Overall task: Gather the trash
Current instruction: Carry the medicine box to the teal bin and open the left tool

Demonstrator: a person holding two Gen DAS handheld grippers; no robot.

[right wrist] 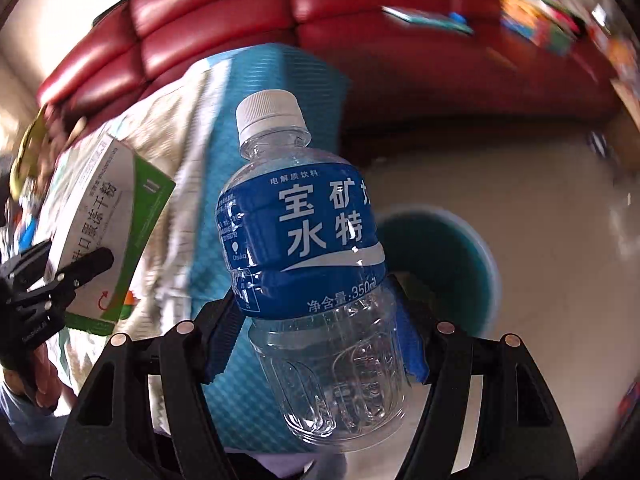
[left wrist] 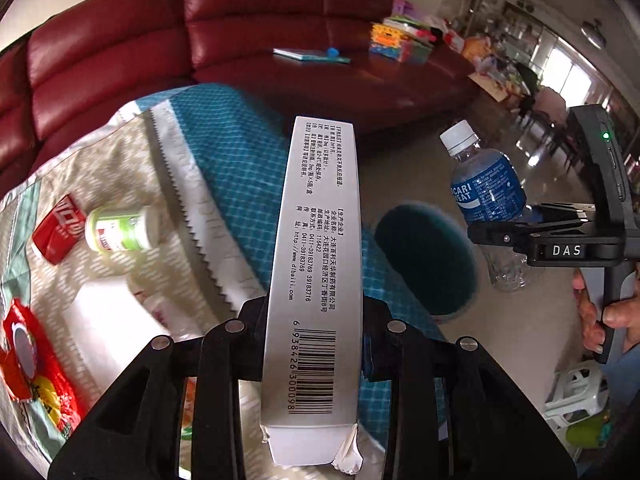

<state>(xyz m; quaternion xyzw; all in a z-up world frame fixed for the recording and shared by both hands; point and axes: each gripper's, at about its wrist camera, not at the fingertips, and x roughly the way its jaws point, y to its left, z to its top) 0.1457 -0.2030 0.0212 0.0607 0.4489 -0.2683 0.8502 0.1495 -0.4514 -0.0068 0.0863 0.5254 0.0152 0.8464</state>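
Observation:
My left gripper (left wrist: 314, 320) is shut on a long white medicine box (left wrist: 316, 264) with a barcode, held above the table edge. It also shows in the right wrist view (right wrist: 100, 220), with its green side. My right gripper (right wrist: 316, 336) is shut on an empty clear plastic bottle (right wrist: 312, 248) with a blue label and white cap. The bottle (left wrist: 486, 192) and right gripper (left wrist: 504, 232) show at the right of the left wrist view. A teal round bin (left wrist: 428, 256) stands on the floor below, between both grippers; it shows behind the bottle (right wrist: 452, 264).
On the table's patterned cloth (left wrist: 224, 168) lie a small white-green pill bottle (left wrist: 120, 229), a red packet (left wrist: 56, 229) and a red snack wrapper (left wrist: 36, 376). A red leather sofa (left wrist: 160, 36) with toys stands behind. A white stool (left wrist: 576, 392) is at the lower right.

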